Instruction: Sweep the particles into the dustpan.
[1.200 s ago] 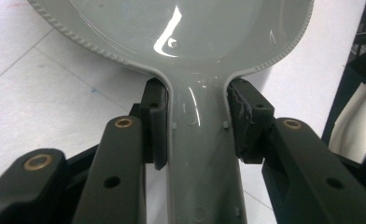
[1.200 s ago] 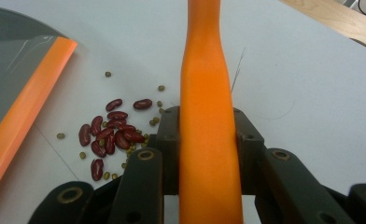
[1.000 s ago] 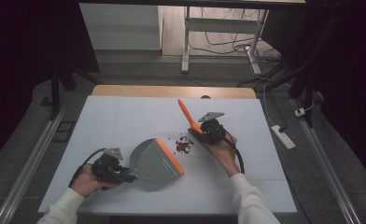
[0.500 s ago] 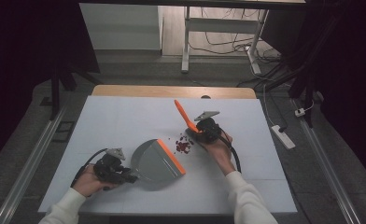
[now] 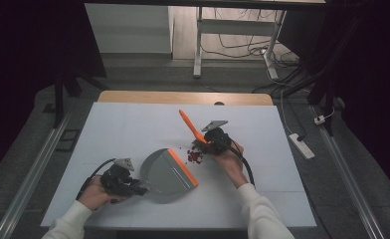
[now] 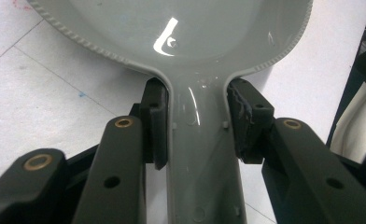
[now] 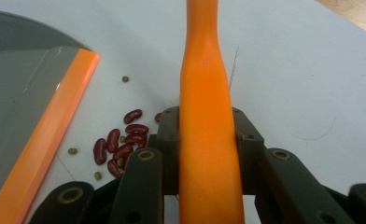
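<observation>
Dustpan work on a white table top [image 5: 133, 124], seen from the high view with a person's forearms in white sleeves coming in from below. At the left, the left hand [image 5: 94, 191] holds the left gripper [image 5: 133, 188] low on the table near the front edge, its cable looping back beside the wrist. In the left gripper view its two black jaws are clamped on either side of the grey dustpan handle [image 6: 202, 158], pads pressed against the narrow neck just below where the pan widens. The grey dustpan [image 5: 164, 172] lies flat on the table to the right of that gripper, its orange lip [image 5: 183, 167] turned toward the right. Just beyond the lip lies a small cluster of red kidney beans [image 5: 195, 156], with a few tiny green beans [image 7: 72, 151] scattered among them in the right gripper view; they rest on the table, close to the lip but apart from it. Right of the beans, the right gripper [image 5: 206, 141] is clenched on an orange brush handle [image 5: 189, 125], which slants up and away to the left; the brush head is hidden behind the gripper. The right hand [image 5: 228, 154] grips it from behind
</observation>
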`<state>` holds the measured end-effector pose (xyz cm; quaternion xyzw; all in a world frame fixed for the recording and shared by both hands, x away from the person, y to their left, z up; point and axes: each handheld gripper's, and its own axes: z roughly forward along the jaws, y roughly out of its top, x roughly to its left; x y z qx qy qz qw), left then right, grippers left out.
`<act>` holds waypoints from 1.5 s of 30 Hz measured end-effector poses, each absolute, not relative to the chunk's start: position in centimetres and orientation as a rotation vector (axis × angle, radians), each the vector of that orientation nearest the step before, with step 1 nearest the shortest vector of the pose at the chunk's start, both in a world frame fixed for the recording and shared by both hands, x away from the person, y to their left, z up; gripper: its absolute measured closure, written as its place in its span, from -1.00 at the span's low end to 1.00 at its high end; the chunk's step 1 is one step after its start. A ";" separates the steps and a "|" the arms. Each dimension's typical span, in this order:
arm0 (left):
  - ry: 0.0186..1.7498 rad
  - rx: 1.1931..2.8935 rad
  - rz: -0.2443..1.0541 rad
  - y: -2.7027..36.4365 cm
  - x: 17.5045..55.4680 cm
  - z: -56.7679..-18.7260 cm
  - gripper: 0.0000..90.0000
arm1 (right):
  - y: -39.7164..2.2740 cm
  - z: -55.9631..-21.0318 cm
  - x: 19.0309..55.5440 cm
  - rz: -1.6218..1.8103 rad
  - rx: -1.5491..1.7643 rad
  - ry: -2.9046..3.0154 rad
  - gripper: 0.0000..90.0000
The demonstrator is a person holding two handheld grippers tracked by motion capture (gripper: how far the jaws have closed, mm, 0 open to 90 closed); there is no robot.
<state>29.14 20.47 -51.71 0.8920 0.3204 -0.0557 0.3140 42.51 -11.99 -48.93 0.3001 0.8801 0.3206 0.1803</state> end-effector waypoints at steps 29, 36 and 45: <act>0.847 2.354 -0.148 20.3 29.2 -51.8 0.38 | -10.1 -49.0 40.6 0.935 0.791 2.546 0.54; 0.846 2.355 -0.148 20.3 29.2 -51.8 0.38 | -9.6 -49.1 40.0 0.953 0.773 2.564 0.55; 0.849 2.358 -0.152 20.2 29.2 -51.8 0.38 | -8.8 -49.1 39.1 0.974 0.733 2.588 0.55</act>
